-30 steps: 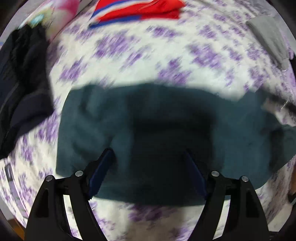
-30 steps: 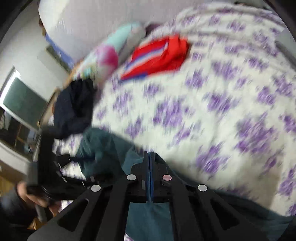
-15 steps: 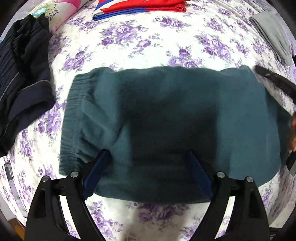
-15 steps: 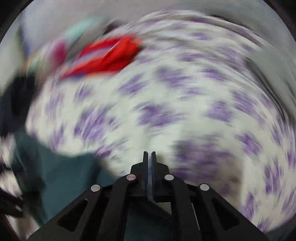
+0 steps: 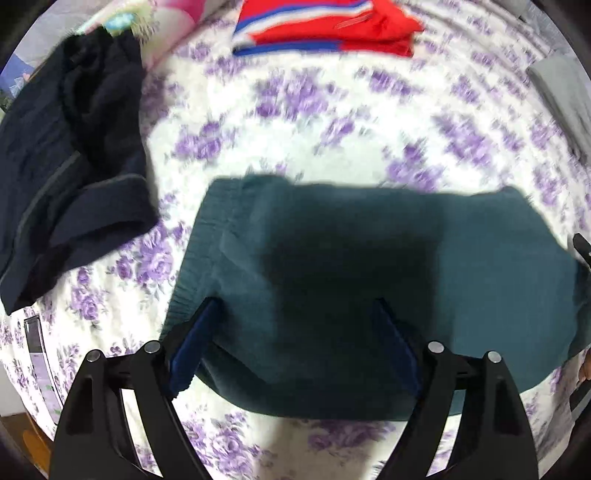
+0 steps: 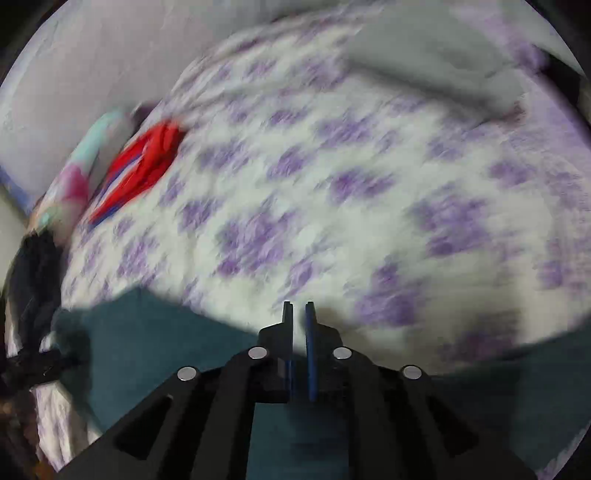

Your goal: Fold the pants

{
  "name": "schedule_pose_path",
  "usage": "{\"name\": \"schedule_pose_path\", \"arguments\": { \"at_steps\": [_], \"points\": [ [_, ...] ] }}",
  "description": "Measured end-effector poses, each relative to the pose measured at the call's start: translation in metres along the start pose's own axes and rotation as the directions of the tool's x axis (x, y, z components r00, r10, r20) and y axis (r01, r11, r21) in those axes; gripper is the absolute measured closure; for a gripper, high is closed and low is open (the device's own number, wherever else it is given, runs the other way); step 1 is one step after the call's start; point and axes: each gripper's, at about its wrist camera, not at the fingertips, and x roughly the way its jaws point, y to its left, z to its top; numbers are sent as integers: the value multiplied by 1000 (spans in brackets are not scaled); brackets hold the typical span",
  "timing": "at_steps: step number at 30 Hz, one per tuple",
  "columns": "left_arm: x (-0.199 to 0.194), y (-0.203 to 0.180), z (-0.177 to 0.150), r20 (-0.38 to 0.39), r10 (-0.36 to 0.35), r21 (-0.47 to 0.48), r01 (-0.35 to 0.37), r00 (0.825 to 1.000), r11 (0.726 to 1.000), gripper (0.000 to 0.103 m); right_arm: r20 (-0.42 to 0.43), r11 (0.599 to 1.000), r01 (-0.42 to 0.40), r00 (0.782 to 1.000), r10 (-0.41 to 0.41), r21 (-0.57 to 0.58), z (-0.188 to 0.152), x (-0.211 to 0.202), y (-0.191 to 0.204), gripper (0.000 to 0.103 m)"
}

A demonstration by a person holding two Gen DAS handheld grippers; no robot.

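The pants (image 5: 369, 280) are dark teal. The bedsheet (image 5: 332, 122) is white with purple flowers. A red garment (image 5: 325, 26) has blue and white stripes. The clothes heap (image 5: 66, 155) is navy-black, another garment (image 5: 561, 88) grey, the pillow (image 6: 79, 173) pink and mint.

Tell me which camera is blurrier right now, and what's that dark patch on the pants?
Right wrist view: heavy motion smear, the bedspread flowers are streaks. Left wrist view: milder blur, the teal pants readable; the dark patch between the left gripper fingers looks like a shadow, not a stain.
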Motion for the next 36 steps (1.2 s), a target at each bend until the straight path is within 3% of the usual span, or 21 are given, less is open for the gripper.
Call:
{"name": "schedule_pose_path", "arguments": {
  "at_steps": [1,2,3,4,5,6,8,10,11,12,14,17,21,24,27,28,29,31,32,34,36],
  "points": [
    [-4,-2,1,13,-8,9,8,1000,1000,21,-12,996,-89,996,89,26,-1,-5,-2,94],
    [-6,0,1,25,-3,24,3,1000,1000,20,-56,984,-171,983,174,47,-6,-5,-2,80],
    [-5,-2,2,27,32,39,-33,999,999,19,-80,983,-181,980,184,41,-10,-4,-3,62],
    [-2,2,4,16,60,44,-61,998,997,18,-119,988,-156,981,155,5,-17,-1,-5,58],
    [5,3,5,-13,97,47,-96,995,994,17,-131,991,-130,983,127,-18,-22,0,-10,60],
    [11,1,5,-46,127,46,-125,991,991,14,-140,994,-110,984,106,-24,-28,1,-20,78],
    [12,10,5,-56,104,-4,-104,993,995,13,-117,991,-108,986,118,85,-36,-13,-57,97],
    [-1,9,4,-28,106,4,-106,994,994,15,-13,977,-76,997,80,201,-37,-46,-93,80],
    [-8,9,-1,-19,110,14,-110,994,994,15,51,971,10,998,-22,238,-38,-70,-113,49],
    [-14,7,-2,-10,112,19,-112,994,994,15,95,962,52,992,-80,269,-42,-89,-129,42],
    [-32,2,-6,20,70,10,-70,997,997,15,136,933,70,983,-125,352,-54,-124,-168,42],
    [-45,1,-17,42,-3,-5,4,999,1000,15,131,853,126,966,-221,507,-84,-161,-227,42],
    [-22,-15,-38,5,-6,17,6,1000,1000,14,106,730,77,974,-202,679,-124,-167,-280,42],
    [-3,-15,-47,-63,16,-23,-18,998,1000,14,114,709,52,976,-185,703,-130,-149,-291,39],
    [-3,-13,-53,-75,8,-71,-13,997,997,14,150,674,17,971,-188,738,-126,-138,-299,34],
    [-5,-14,-54,-77,9,-69,-15,997,998,14,161,670,5,969,-186,742,-121,-137,-300,34],
    [-6,-16,-56,-80,12,-59,-17,997,998,14,163,674,5,969,-186,739,-114,-135,-301,41],
    [-9,-20,-59,-81,22,-45,-26,997,999,14,154,681,16,970,-188,732,-105,-131,-301,75],
    [-10,-23,-61,-80,23,-46,-27,997,999,14,161,684,-10,974,-158,730,-103,-127,-303,96],
    [-10,-24,-63,-82,21,-54,-25,996,998,14,167,676,-32,977,-135,736,-102,-130,-304,97],
    [-12,-24,-65,-81,19,-58,-23,997,998,14,218,701,-70,968,-125,710,-98,-150,-296,97]
  ]
}}
